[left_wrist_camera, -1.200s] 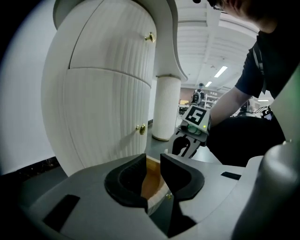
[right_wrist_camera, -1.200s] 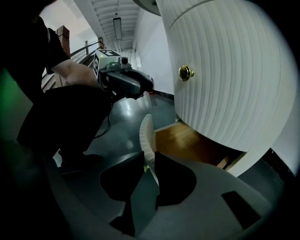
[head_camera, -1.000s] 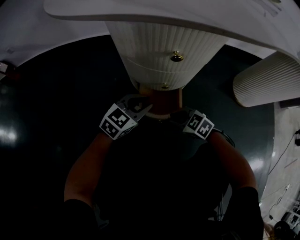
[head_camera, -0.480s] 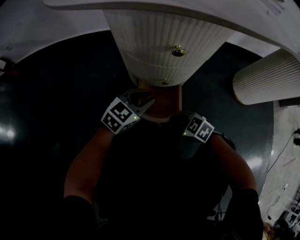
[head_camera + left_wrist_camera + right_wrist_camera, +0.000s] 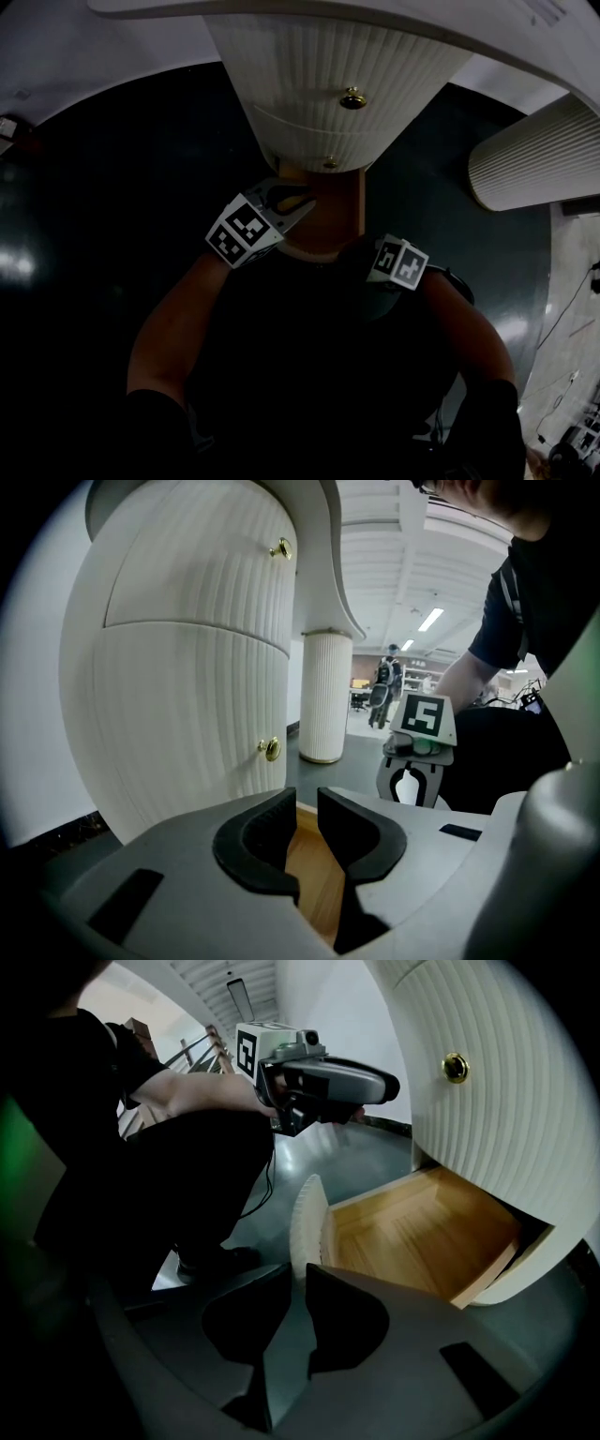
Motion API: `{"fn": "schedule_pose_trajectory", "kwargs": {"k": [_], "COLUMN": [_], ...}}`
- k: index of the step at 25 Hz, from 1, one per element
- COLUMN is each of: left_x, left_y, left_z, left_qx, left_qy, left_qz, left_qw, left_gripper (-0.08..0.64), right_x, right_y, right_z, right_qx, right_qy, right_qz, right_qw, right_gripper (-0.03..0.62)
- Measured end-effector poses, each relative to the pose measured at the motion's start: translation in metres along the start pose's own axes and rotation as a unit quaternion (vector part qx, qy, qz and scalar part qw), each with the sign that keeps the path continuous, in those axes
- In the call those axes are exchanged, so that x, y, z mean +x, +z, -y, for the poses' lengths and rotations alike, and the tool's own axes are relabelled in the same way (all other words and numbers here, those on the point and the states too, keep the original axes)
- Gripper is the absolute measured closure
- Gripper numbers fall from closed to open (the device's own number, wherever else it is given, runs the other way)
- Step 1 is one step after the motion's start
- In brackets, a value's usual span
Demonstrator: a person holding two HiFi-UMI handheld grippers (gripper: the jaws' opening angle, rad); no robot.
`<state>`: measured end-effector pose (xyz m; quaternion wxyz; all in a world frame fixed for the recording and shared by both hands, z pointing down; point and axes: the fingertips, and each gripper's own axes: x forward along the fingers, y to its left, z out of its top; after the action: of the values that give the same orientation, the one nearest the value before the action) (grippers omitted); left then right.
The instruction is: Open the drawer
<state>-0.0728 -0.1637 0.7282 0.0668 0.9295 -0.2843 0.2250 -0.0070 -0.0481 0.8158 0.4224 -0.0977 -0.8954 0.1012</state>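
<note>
The white fluted cabinet (image 5: 328,84) has a brass knob (image 5: 353,98) on its upper drawer. Its bottom drawer (image 5: 336,202) stands pulled out and shows a bare wooden inside (image 5: 422,1227) behind its ribbed white front (image 5: 305,1218). My left gripper (image 5: 298,202) hangs over the drawer's left edge. Its jaws (image 5: 307,803) stand a narrow gap apart with nothing between them. My right gripper (image 5: 361,246) is just off the drawer's front corner, apart from it. Its jaws (image 5: 298,1274) are closing on nothing.
A white fluted column (image 5: 530,159) stands to the right on the dark glossy floor (image 5: 112,187). The person's dark-clothed legs (image 5: 309,356) fill the space just in front of the drawer. Cables (image 5: 572,309) lie at the far right.
My right gripper has drawn back from the drawer toward the person's body. The left gripper has hardly moved. The drawer stays pulled out.
</note>
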Motion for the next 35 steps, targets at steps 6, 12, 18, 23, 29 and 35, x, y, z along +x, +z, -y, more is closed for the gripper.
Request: {"fn": "schedule_pose_trajectory", "kwargs": {"k": [6,12,18,23,29,35], "left_x": [0.002,0.006,0.005,0.011,0.018,0.011], "left_y": [0.001,0.006,0.004,0.003,0.001,0.008], "left_z": [-0.003,0.001,0.000,0.003,0.007,0.006], "left_qx": [-0.003,0.007,0.008,0.007,0.015,-0.002], "left_qy": [0.003,-0.006,-0.009,-0.013,-0.022,-0.015], "left_qz": [-0.001,0.003,0.002,-0.003,-0.015,-0.001], "left_qw": [1.0000,1.0000,0.9999,0.9999,0.9995,0.9999], "left_gripper": [0.482,0.483,0.482,0.483,0.483,0.483], "right_x": [0.013,0.026,-0.006,-0.001,0.005,0.008], "right_y": [-0.019,-0.017,0.026,0.009,0.000,-0.002], "right_z": [-0.032,-0.064,-0.007,0.016,0.015,0.009], "right_qx": [0.007,-0.076,0.006,-0.008,-0.008,-0.005], "right_qy": [0.090,0.131,0.039,-0.022,-0.027,-0.002], "right_qz": [-0.037,-0.030,0.092,0.032,-0.002,-0.018], "right_qw": [0.995,0.988,0.995,0.999,1.000,1.000], "right_gripper": [0.554,0.554,0.554,0.554,0.561,0.577]}}
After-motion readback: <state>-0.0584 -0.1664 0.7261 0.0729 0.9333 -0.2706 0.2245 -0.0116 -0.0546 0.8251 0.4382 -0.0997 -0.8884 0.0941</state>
